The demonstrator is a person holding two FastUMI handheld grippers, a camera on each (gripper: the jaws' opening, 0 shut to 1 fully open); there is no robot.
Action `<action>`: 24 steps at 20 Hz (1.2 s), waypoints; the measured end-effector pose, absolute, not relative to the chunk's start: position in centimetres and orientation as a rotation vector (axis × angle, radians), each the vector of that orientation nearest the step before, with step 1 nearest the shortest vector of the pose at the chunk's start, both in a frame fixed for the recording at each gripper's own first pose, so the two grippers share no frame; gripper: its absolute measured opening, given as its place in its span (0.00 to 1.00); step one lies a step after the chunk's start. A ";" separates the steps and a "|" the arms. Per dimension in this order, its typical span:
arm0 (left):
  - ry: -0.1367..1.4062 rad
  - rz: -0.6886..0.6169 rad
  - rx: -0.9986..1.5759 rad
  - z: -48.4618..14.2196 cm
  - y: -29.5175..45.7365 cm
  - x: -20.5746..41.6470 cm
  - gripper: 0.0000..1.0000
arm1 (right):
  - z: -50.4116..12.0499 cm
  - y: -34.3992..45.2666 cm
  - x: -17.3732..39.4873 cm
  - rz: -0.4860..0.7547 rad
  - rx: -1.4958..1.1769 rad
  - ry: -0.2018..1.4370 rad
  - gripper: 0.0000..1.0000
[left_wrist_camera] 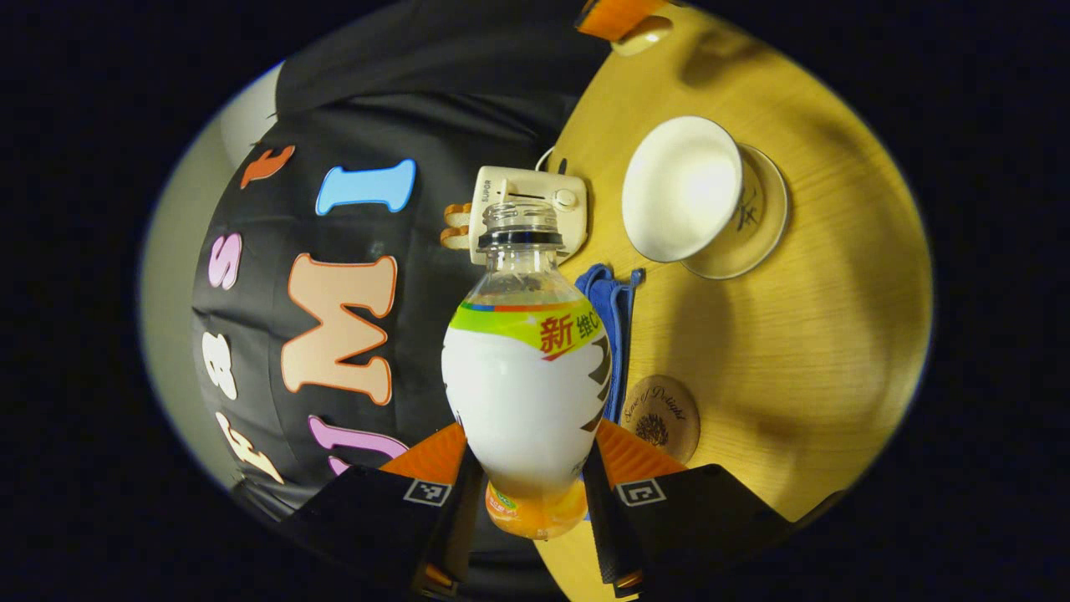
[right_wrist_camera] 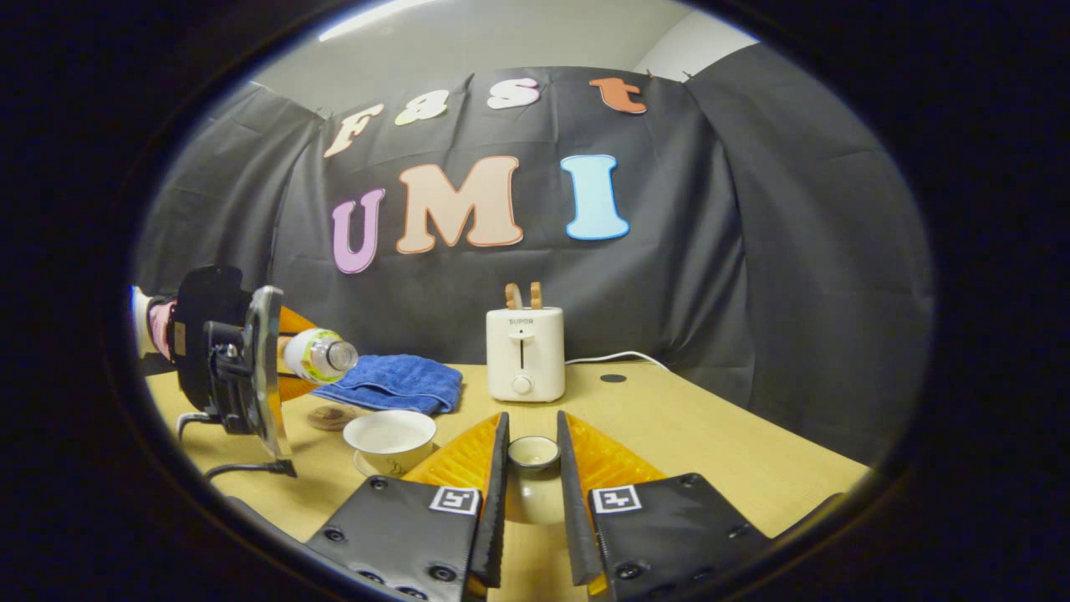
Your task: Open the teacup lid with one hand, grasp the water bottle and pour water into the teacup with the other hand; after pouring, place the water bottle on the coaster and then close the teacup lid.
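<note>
My left gripper (left_wrist_camera: 532,447) is shut on the body of an uncapped plastic bottle (left_wrist_camera: 527,376) with a white label. The bottle lies tipped almost level in the air, its mouth pointing toward the toaster. In the right gripper view the bottle (right_wrist_camera: 322,354) hangs above and left of the white teacup (right_wrist_camera: 390,435). The uncovered teacup (left_wrist_camera: 681,188) stands on its saucer (left_wrist_camera: 765,217). My right gripper (right_wrist_camera: 532,426) is shut on the teacup lid (right_wrist_camera: 533,456), held just above the table. A round wooden coaster (left_wrist_camera: 660,415) lies near the bottle's base, beside the towel.
A white toaster (right_wrist_camera: 525,353) with bread slices stands at the back of the wooden table (right_wrist_camera: 710,435), its cord trailing right. A folded blue towel (right_wrist_camera: 393,383) lies behind the teacup. The black cloth wall closes the back.
</note>
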State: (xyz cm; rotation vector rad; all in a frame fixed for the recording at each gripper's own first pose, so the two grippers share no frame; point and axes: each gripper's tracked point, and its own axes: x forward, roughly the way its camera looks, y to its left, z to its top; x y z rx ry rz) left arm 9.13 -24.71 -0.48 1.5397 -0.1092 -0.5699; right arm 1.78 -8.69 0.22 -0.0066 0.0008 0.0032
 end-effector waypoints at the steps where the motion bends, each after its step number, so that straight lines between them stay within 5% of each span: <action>1: -0.118 -0.578 1.574 -0.4 -25.0 9.5 0.57 | 0.2 -8.7 1.8 0.003 -0.007 0.001 0.34; 24: -0.185 -0.637 1.987 0.9 -25.8 11.6 0.57 | 0.2 -8.7 1.8 0.001 -0.007 0.001 0.34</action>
